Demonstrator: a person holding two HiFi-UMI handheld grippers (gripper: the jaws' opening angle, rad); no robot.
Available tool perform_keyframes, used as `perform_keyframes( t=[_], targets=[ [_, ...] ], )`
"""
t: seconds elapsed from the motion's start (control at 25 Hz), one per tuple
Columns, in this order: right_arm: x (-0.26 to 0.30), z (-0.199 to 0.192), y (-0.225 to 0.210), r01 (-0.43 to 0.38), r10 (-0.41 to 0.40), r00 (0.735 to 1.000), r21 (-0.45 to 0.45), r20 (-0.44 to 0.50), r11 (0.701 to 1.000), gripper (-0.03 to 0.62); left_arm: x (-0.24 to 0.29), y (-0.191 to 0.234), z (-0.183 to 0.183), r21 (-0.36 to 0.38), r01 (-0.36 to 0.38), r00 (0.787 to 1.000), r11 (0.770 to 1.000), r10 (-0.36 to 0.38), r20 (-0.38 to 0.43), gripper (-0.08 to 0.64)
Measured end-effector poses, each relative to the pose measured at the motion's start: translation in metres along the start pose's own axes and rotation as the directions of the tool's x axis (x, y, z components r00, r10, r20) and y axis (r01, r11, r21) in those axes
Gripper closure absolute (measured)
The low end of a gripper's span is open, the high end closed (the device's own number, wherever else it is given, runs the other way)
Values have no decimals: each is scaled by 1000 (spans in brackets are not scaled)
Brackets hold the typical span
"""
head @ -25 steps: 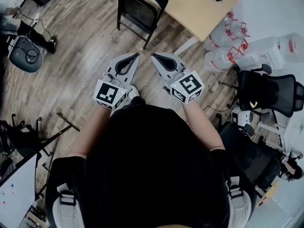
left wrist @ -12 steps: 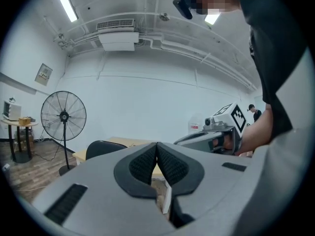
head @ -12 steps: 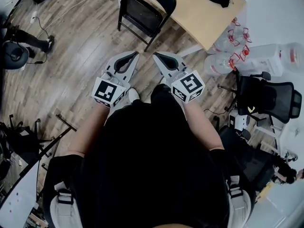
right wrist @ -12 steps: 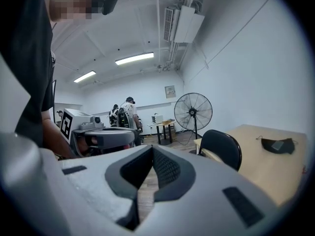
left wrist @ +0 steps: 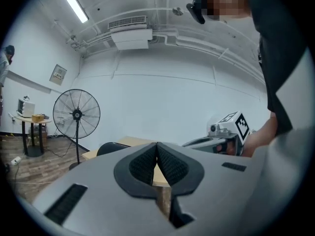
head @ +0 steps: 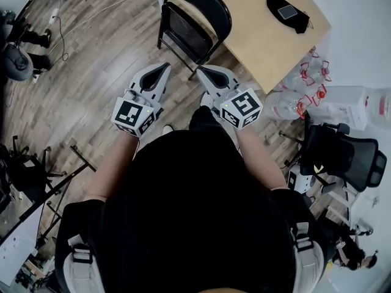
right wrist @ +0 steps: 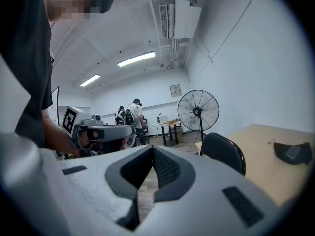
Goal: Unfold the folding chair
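Left gripper [head: 164, 67] and right gripper [head: 200, 71] both closed, empty, facing black folding chair [head: 194, 17]; wood-plank floor [head: 91, 72], pale table [head: 263, 35]

Both arms are out ahead of the torso [head: 195, 212], bare forearms [head: 116, 163] side by side. The left hand-held gripper [head: 164, 67] points level, jaws pressed together with nothing between the pads. The right hand-held gripper [head: 201, 72] sits just beside it, tipped a little downward, jaws closed and empty too. The tips angle toward each other but stay apart, with the marker cubes [head: 131, 116] at the torso end.
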State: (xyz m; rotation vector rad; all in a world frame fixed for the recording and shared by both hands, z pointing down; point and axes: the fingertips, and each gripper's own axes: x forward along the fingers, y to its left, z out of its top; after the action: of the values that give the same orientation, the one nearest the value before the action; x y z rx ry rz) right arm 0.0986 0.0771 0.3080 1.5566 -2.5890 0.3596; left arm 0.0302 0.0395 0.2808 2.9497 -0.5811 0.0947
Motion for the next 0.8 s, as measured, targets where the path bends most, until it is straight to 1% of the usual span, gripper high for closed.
perform_keyframes(
  t=[0.2, 0.4, 0.56, 0.68, 0.8],
  targets=[
    [18, 22, -74, -59, 59, 998, -11, 4, 998, 591, 61, 21, 10, 4, -70, 997, 998, 70, -14, 566],
    [30, 27, -142, -106, 106, 994, 9, -26, 994, 591, 113, 33, 15, 2, -140, 990, 990, 140, -20, 566],
    [43, 26, -188, -116, 117, 991, 16, -62, 993, 591, 139, 48, 12, -8, -204, 978, 979, 204, -34, 566],
    [56, 24, -212, -115, 116, 988, 11, -101, 993, 590, 150, 59, 11, -20, -252, 967, 968, 251, -42, 566],
    [65, 18, -233, -105, 105, 984, 13, -143, 994, 589, 159, 65, 9, -24, -284, 958, 959, 283, -49, 566]
  ],
)
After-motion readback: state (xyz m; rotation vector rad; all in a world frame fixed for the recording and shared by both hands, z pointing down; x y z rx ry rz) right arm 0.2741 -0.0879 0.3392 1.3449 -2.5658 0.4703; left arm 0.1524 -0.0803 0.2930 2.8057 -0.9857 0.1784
